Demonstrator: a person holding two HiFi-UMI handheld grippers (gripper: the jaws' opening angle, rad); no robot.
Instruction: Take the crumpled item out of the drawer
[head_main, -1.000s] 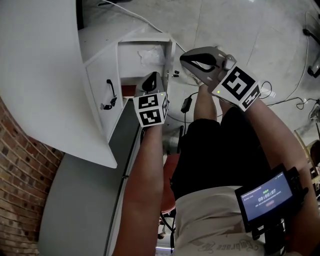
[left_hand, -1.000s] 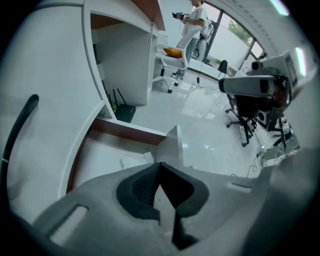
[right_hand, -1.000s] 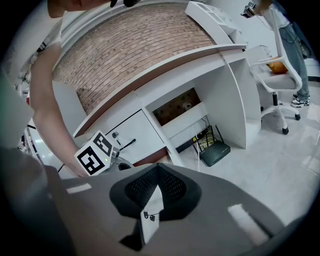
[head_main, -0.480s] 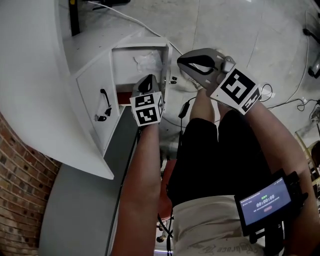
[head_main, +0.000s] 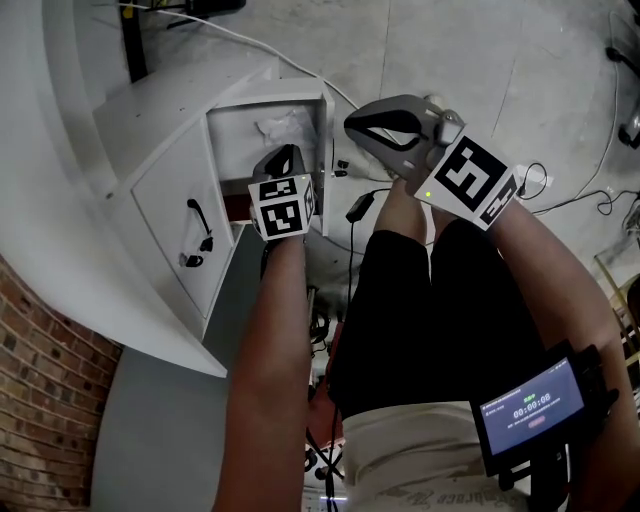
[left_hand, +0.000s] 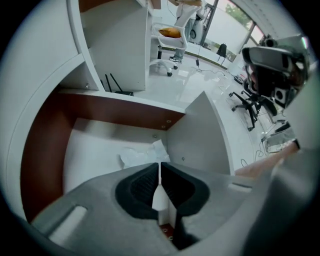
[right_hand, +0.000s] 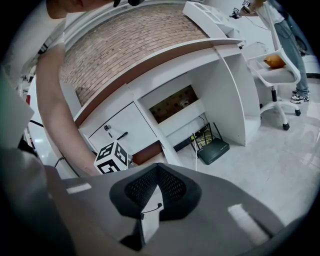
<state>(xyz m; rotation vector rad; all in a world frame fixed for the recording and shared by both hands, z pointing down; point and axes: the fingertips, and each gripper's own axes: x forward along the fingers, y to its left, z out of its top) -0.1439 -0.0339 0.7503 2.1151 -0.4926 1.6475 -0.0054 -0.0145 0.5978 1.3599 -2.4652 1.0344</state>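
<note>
Drawer is seen pulled open at upper centre of the head view, below the curved white counter. The paper, white and crumpled, is found inside the drawer. In the left tool view it sits just above frame centre, near the drawer's right wall. In the head view it appears at the drawer's upper end.

Left tool is held over the open drawer and aimed into it. Its jaws are noted as opening, with only a thin slit seen between the tips. Nothing is gripped between them. The paper lies just beyond the tips; whether it is touched cannot be told.

Right tool is held to the right of the drawer in the head view, apart from the paper. Its jaws are closed tip to tip, and nothing is held.

In the right tool view the left tool's cube is seen at lower left. It stands in front of a white panel bearing a black handle.

Other items recorded:
- Brick wall at lower left of the head view.
- Lit screen at lower right of the head view.
- Router on the floor under the counter, right of centre in the right tool view.
- White chair at the right edge of the right tool view.
</note>
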